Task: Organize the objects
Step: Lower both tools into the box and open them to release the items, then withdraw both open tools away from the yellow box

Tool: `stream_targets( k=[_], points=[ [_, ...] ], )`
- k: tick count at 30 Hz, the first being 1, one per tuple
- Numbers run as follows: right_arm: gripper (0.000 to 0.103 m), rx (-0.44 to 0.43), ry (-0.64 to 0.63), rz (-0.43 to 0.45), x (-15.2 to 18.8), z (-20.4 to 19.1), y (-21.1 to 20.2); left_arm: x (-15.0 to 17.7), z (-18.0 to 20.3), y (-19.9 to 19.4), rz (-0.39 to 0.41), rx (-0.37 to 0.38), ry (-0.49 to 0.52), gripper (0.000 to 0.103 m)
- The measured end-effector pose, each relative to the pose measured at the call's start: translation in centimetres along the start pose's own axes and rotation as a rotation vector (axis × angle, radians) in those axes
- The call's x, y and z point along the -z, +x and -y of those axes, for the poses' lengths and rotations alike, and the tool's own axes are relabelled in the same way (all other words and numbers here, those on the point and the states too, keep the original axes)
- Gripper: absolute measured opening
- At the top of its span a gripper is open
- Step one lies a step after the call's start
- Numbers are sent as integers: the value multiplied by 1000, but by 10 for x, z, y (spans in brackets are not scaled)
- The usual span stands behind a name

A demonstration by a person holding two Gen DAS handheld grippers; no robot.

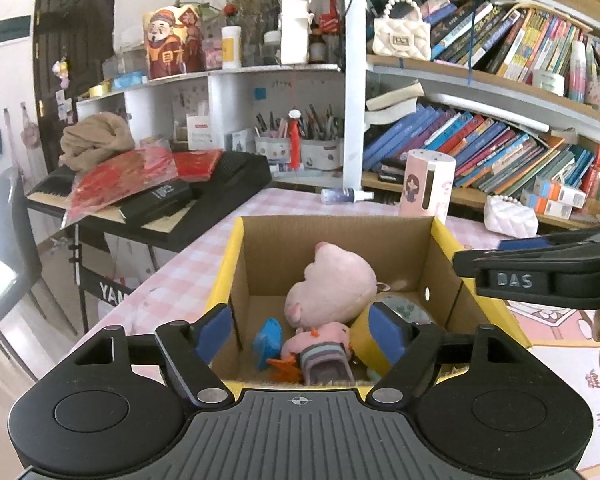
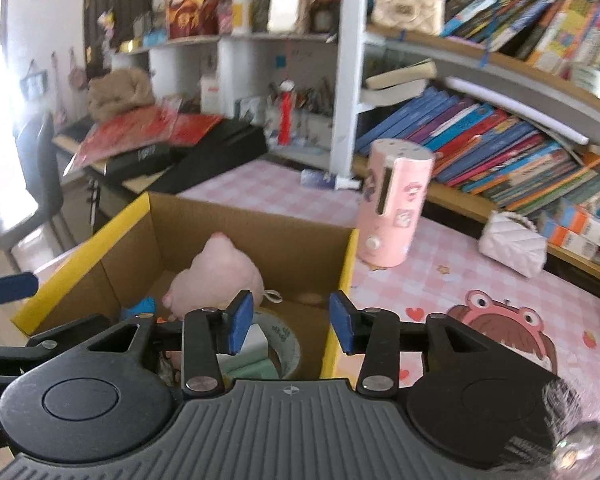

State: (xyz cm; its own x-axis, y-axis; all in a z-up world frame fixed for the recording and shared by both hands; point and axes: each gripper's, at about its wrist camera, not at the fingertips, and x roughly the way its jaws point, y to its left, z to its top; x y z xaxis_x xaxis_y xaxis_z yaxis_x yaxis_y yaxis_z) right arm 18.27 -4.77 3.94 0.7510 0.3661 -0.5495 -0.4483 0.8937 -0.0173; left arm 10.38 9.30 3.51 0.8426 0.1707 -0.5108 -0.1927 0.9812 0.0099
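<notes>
Cardboard box (image 1: 256,276) with yellow flaps sits at the centre of the left wrist view on the pink checked tablecloth (image 1: 180,280), and it already holds a fair load. A big pink plush (image 1: 332,284) lies in the middle of it, a smaller pink toy in a striped top (image 1: 320,350) and a blue figure (image 1: 268,338) lie below that near the bottom edge of the box opening, and a roll of tape (image 2: 282,338) rests in the lower right corner of the box. So most of the tidying looks done, to my eye.

Both claws hang over the near edge of the box with nothing in them. The left gripper (image 1: 304,334) stands wide apart, its blue pads clear of the toys below; the right gripper (image 2: 292,320) is parted less widely, and nothing sits between its pads either. Both look to have let go.

Still out on the table: a pink cylinder with stickers (image 2: 394,208) just beyond the box's right wall in the right wrist view, a small spray bottle (image 1: 346,195) lying on its side behind it, and a white quilted purse (image 2: 514,246) at the right of that frame. I would guess the cylinder is a likely next pick, though whether those pieces belong in the box I cannot tell.
</notes>
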Motion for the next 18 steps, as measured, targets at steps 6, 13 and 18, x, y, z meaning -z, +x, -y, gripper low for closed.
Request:
stream_targets(
  k=[6, 13, 18],
  points=[
    [47, 45, 62, 23, 15, -4, -30, 12, -7, -24, 18, -1, -5, 87],
    [68, 125, 78, 47, 46, -21, -66, 34, -18, -50, 2, 6, -16, 93],
    [76, 172, 90, 38, 68, -29, -86, 47, -23, -66, -3, 5, -16, 96]
  ],
)
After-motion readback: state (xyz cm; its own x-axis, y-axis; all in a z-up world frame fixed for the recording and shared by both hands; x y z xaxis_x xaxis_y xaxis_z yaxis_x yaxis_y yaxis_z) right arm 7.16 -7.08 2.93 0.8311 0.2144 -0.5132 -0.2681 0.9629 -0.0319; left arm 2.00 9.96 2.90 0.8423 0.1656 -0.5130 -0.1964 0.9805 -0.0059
